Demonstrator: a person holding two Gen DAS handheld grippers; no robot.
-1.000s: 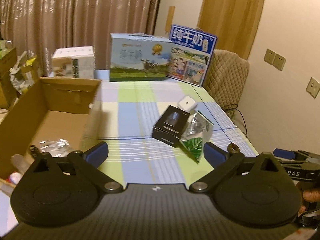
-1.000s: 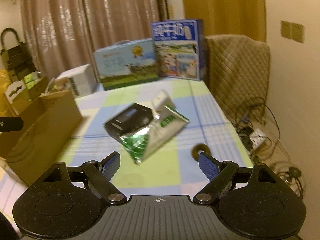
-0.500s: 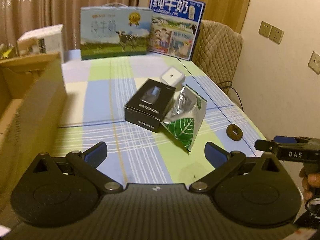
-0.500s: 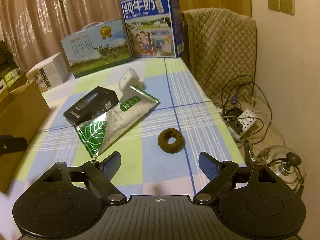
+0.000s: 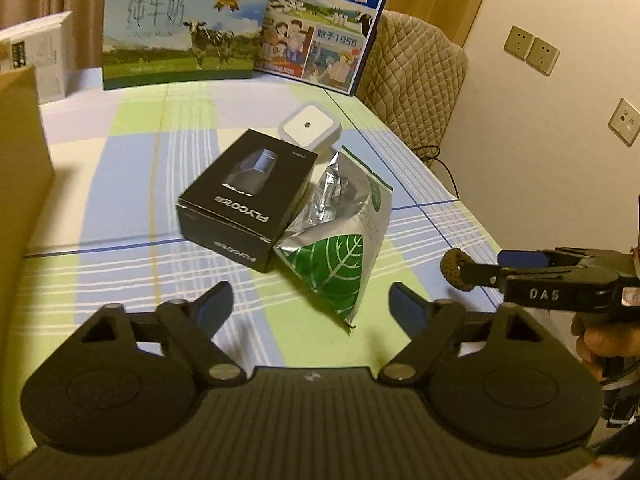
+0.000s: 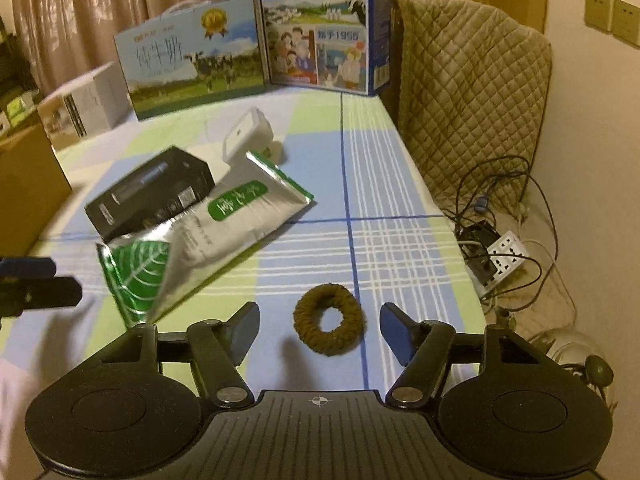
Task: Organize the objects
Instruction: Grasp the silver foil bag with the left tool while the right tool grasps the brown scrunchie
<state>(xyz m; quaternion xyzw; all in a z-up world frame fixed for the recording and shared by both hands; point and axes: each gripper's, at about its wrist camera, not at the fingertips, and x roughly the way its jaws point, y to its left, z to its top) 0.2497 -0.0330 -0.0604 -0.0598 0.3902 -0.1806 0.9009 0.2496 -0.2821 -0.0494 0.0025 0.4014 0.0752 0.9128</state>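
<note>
Approaching the clutter on the checked tablecloth (image 5: 132, 184), the left gripper (image 5: 311, 300) is being carried with its jaws partly apart; they have just been closing, and nothing is being held or touched between them. In the left wrist view, the silver and green pouch (image 5: 340, 240) is lying just beyond the gap, slightly right of centre, its long axis running from its near green corner away to the far right. A black box (image 5: 248, 196) is resting against the pouch's left edge, and a small white cube (image 5: 310, 126) is sitting just behind the box. At the far right, the right gripper (image 5: 480, 268) is being seen side-on, already over a brown hair tie (image 5: 454, 270).

In the right wrist view, the right gripper (image 6: 318, 328) is being held partly open as well, its jaws having just been narrowing with nothing pinched. The brown hair tie (image 6: 328, 318) is lying flat on the cloth straight ahead, framed between the two fingertips and touching neither. The pouch (image 6: 200, 236) and black box (image 6: 150, 192) are lying well to the left, where a tip of the left gripper (image 6: 40, 280) is showing at the edge. By this layout, the hair tie is judged to be the right hand's pick and the pouch the left's.
</note>
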